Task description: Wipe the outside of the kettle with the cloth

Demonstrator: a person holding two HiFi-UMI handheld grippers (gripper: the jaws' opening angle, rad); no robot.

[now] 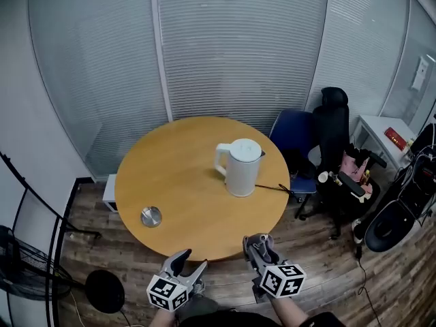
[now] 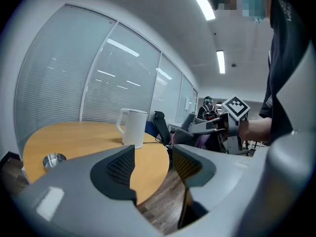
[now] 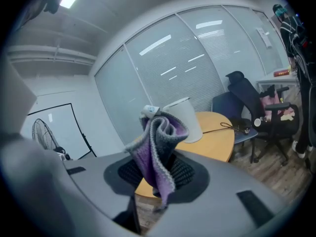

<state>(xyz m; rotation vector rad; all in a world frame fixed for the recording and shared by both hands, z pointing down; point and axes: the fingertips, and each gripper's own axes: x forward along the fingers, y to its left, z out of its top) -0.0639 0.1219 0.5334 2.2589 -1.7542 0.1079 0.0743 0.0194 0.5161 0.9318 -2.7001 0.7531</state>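
Kettle (image 1: 240,167) is not yet wiped, as I judge it. It stands upright a little right of the middle of the round counter (image 1: 177,169), with the lid closed and the handle to the left, and no gripper is near it.

At the lower left of the counter lies a small metal dish (image 1: 151,216), well apart from the kettle. Below the near edge of the counter, the left gripper (image 1: 191,262) holds its fingers well apart with nothing between them. To its right, the right gripper (image 1: 259,245) has its fingers closed on the cloth (image 3: 158,147), a purple and grey one that stands up folded out of the grip.

So the cloth is already taken up. What is left is to bring it to the kettle and then all the wiping of the outside.
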